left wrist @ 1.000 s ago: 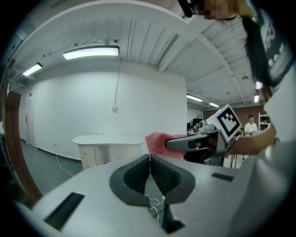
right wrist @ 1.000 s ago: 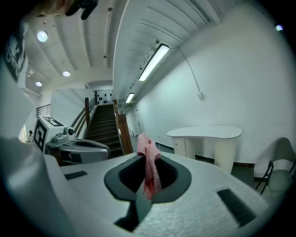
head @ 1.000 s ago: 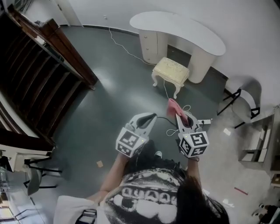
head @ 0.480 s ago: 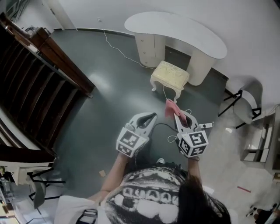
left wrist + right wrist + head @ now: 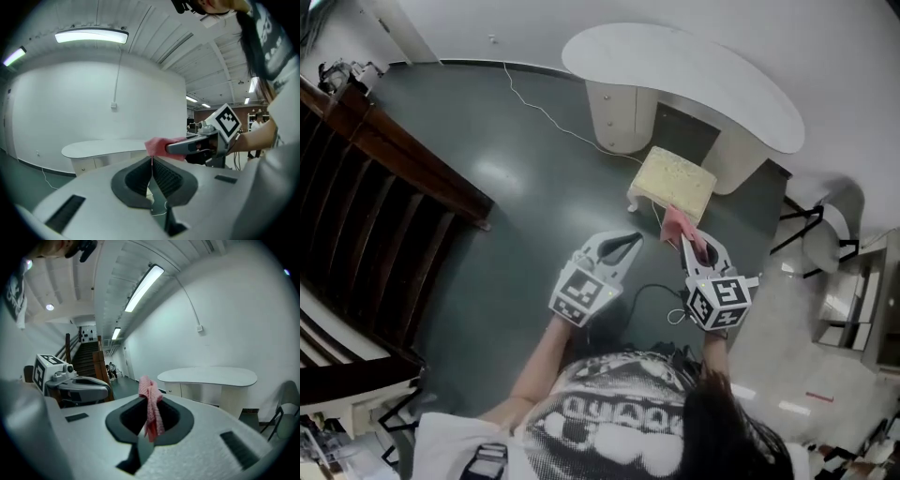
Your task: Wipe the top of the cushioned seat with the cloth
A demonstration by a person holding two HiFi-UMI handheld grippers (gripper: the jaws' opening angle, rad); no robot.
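Approach stage. Left claw (image 5: 628,241) is pressed together, empty. Right claw (image 5: 692,246) is clamped on the pink cloth (image 5: 677,223), held up near the cushioned seat (image 5: 675,178). Wiping not begun; next move likely calls for lowering the cloth onto the cushion.

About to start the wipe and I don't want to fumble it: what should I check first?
1. Pink cloth pinched in right claw: ok.
2. Left claw shut, nothing in it: ok.
3. Cushioned stool top bare: ok.
4. Cloth down on the seat: not ok, the right claw points level at the white desk.
5. Floor by the feet: not ok, cables lie there.
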